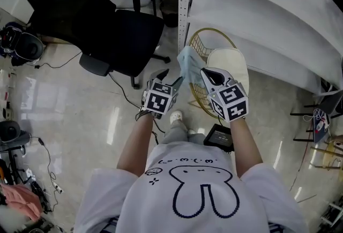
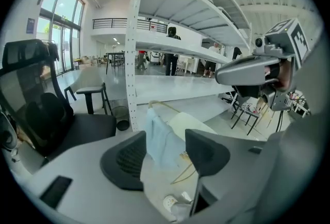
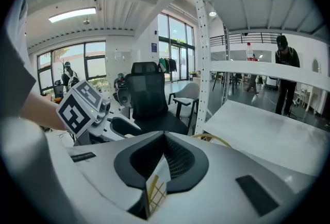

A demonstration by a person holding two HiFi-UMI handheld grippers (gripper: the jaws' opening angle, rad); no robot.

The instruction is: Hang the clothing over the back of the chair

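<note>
Left gripper (image 2: 166, 158): your jaws stand apart and pinch nothing. The clothing shows in the gap between them, but it lies beyond the pads and they do not press on it.
Right gripper (image 3: 162, 161): your jaws are together and hold nothing. Only a sliver of gold wire shows below where they meet. This gripper looks toward 11 o'clock, past the clothing.
Clothing (image 2: 161, 138): pale blue, draped over the back rim of the wire chair (image 1: 201, 42). It sits at your 12 o'clock, between your two grippers.
Long axis: up and down, falling from the rim toward the floor.
Nearer hand: both sets of tips are close to it. Only your left gripper is lined up on it, so any tug or straightening looks like the left's job, going straight ahead.
Cushion (image 1: 228, 63): cream, on the wire chair's seat, at 3 o'clock from the clothing.
Progress: the hang looks done.
Office chair (image 1: 115, 28): black, well apart at your 10 o'clock.
Rack (image 1: 257, 17): white shelves beyond the wire chair, at your 1 o'clock.
</note>
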